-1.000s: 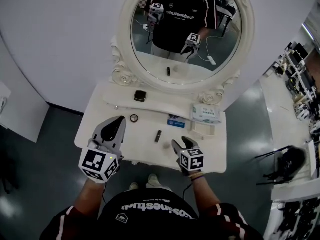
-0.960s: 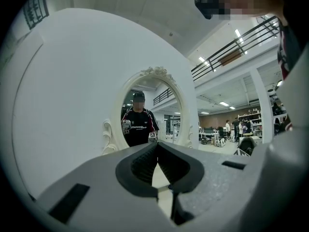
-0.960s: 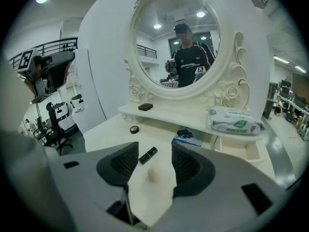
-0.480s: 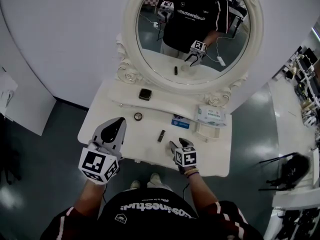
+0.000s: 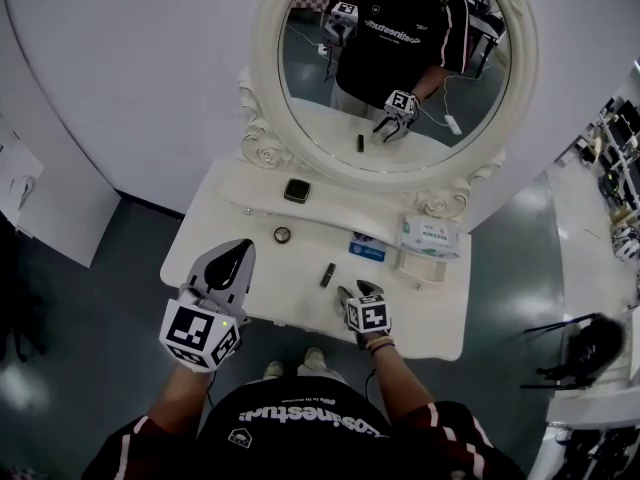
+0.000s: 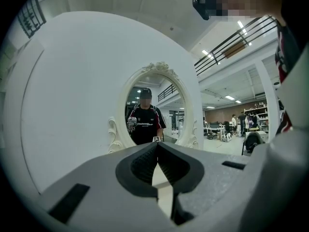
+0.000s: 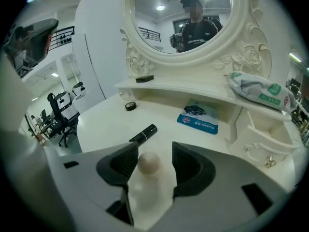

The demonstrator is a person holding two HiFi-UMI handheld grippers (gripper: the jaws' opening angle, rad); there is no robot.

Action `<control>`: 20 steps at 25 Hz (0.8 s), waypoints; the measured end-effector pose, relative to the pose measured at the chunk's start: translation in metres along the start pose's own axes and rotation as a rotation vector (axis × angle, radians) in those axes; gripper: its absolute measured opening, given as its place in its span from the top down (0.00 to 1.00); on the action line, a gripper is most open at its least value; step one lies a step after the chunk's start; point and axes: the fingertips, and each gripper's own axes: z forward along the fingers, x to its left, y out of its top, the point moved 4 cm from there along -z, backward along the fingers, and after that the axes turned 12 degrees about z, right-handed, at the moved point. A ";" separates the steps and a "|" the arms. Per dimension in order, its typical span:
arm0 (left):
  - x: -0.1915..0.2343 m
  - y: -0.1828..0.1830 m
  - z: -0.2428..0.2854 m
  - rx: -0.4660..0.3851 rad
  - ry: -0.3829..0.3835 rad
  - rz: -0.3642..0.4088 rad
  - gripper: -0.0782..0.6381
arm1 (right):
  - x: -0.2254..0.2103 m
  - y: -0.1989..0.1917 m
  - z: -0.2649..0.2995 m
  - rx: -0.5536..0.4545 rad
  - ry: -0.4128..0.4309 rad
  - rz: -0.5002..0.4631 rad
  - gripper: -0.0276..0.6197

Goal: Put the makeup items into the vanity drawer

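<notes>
On the white vanity table (image 5: 270,288) lie a black lipstick tube (image 5: 327,274) (image 7: 143,133), a small round black jar (image 5: 283,234) (image 7: 130,106) and a blue packet (image 5: 367,249) (image 7: 199,117). A black square compact (image 5: 295,190) (image 7: 144,79) rests on the shelf under the mirror. At the table's front edge my right gripper (image 5: 357,289) (image 7: 154,150) is open, one jaw on each side of a cream drawer knob (image 7: 149,163). My left gripper (image 5: 243,250) (image 6: 157,146) hovers over the table's front left, shut and holding nothing.
A pack of wipes (image 5: 430,236) (image 7: 260,92) lies on the shelf at the right, above small drawers (image 7: 263,146). The oval mirror (image 5: 395,63) stands behind the shelf and reflects the person and both grippers. Dark floor surrounds the table.
My right gripper has dropped lower at the front edge and shifted slightly left. The left gripper has barely moved, and the head view has drifted.
</notes>
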 end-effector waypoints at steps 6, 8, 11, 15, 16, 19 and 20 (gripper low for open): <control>0.005 -0.001 -0.001 0.010 0.020 0.003 0.88 | 0.001 -0.004 0.010 0.010 0.017 0.011 0.62; 0.005 -0.001 -0.001 0.013 0.022 0.003 0.88 | 0.003 -0.004 0.013 0.012 0.021 0.011 0.62; 0.005 -0.001 -0.001 0.013 0.024 0.007 0.88 | 0.003 -0.003 0.016 0.009 0.025 0.018 0.62; 0.007 -0.002 0.000 0.012 0.028 0.009 0.88 | 0.004 -0.002 0.017 -0.014 0.031 0.022 0.72; 0.007 -0.001 0.001 0.013 0.028 0.009 0.88 | 0.004 -0.002 0.016 -0.020 0.032 0.020 0.76; 0.008 -0.001 0.002 0.013 0.028 0.007 0.88 | 0.005 -0.002 0.016 -0.023 0.035 0.006 0.79; 0.007 -0.001 0.002 0.012 0.027 0.007 0.88 | 0.006 -0.001 0.016 -0.024 0.036 0.000 0.80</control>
